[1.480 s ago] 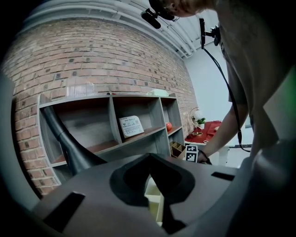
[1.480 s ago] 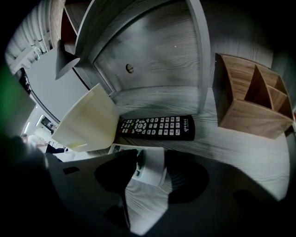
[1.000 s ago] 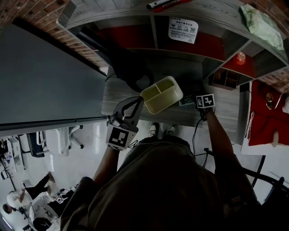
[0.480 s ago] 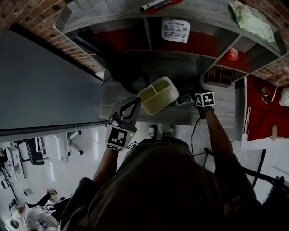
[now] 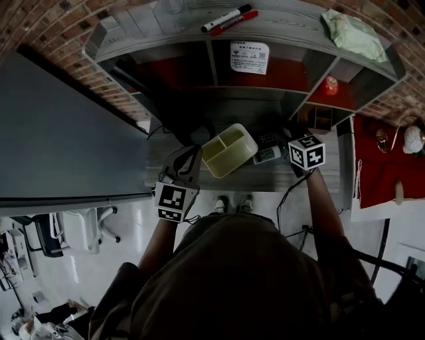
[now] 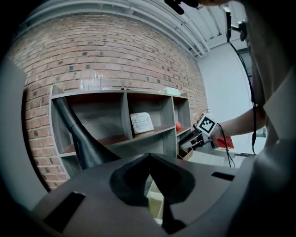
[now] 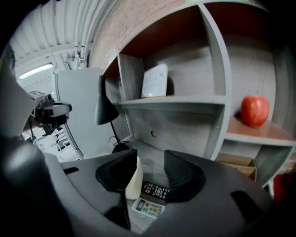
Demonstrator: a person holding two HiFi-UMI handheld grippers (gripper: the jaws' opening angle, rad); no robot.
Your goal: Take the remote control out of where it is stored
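Observation:
Two remotes lie side by side on the desk, a black remote (image 5: pixel 268 140) (image 7: pixel 155 189) and a pale one with coloured buttons (image 5: pixel 268 155) (image 7: pixel 148 207). They rest just right of a yellow-green divided bin (image 5: pixel 228 150) (image 7: pixel 133 180). My left gripper (image 5: pixel 192 153) (image 6: pixel 150 158) is shut on the bin's left rim. My right gripper (image 5: pixel 296 141) (image 7: pixel 150 173) hangs above the remotes, open, with nothing between its jaws. It also shows in the left gripper view, its marker cube (image 6: pixel 206 124) in front of the shelves.
A grey shelf unit (image 5: pixel 219 46) backs the desk, with a red apple (image 5: pixel 330 85) (image 7: pixel 255 111), a white card (image 5: pixel 250 57) and a small drawer box (image 5: pixel 322 118). Markers (image 5: pixel 229 16) and a green cloth (image 5: pixel 355 33) lie on top. A black lamp (image 6: pixel 78 134) stands left.
My right gripper has risen away from the desk, its cube now larger in the head view. The remotes stay on the desk. The left gripper keeps hold of the bin.

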